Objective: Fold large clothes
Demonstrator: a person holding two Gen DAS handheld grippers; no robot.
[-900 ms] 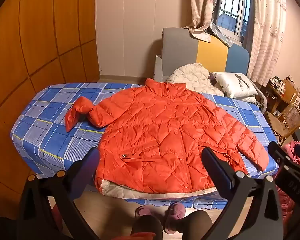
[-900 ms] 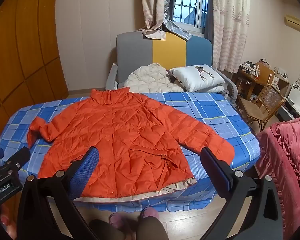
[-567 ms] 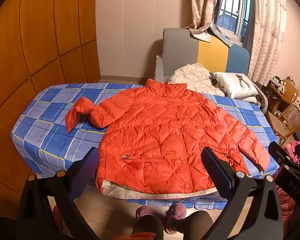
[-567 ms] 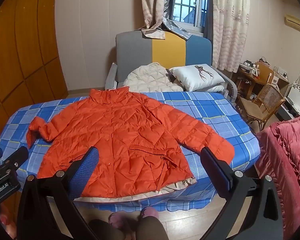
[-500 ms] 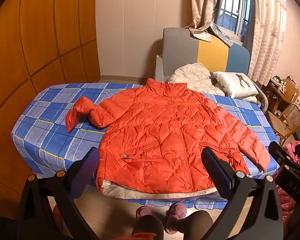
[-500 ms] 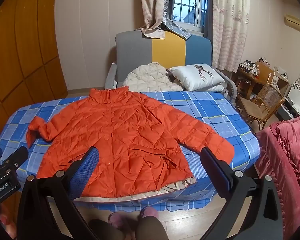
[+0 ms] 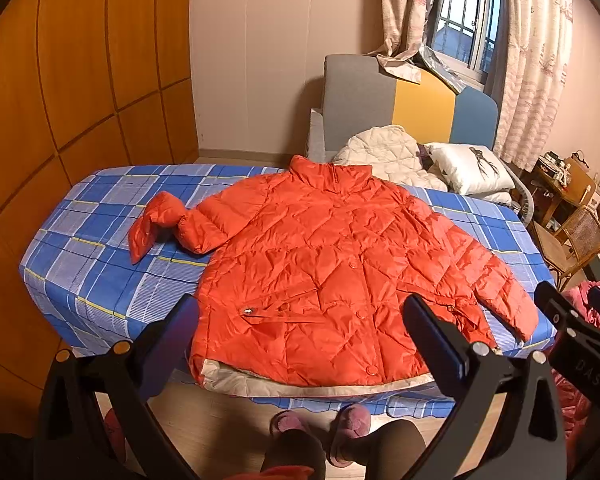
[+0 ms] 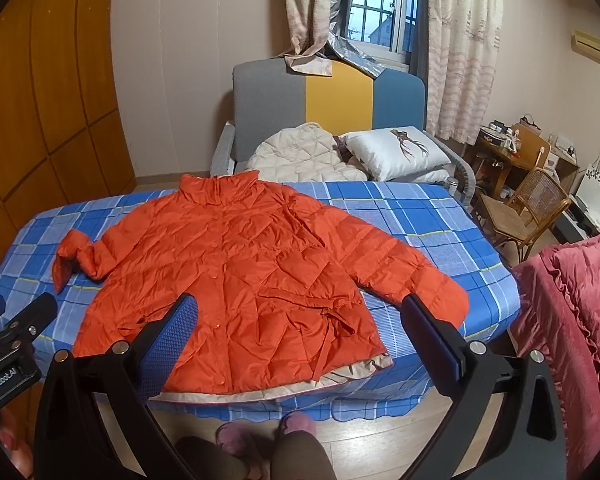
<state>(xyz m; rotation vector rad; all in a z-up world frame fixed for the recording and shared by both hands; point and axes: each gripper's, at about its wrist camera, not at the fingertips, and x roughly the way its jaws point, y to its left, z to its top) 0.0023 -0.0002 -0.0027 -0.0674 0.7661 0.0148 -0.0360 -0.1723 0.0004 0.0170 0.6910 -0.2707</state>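
An orange jacket point(image 7: 332, 268) is lying spread out, front up and buttoned, on the bed point(image 7: 92, 264), its hem hanging slightly over the near edge and its collar pointing toward the sofa point(image 8: 328, 100). One sleeve is lying bunched and twisted on the side by the wooden wall; the other is stretching out straight toward the wicker chair point(image 8: 536, 204). The left hand-held gripper point(image 7: 300, 332) and the right hand-held gripper point(image 8: 300, 332) are both hovering above the hem, jaws wide apart, gripping nothing. The person's slippers point(image 8: 260, 432) are standing at the bed's foot.
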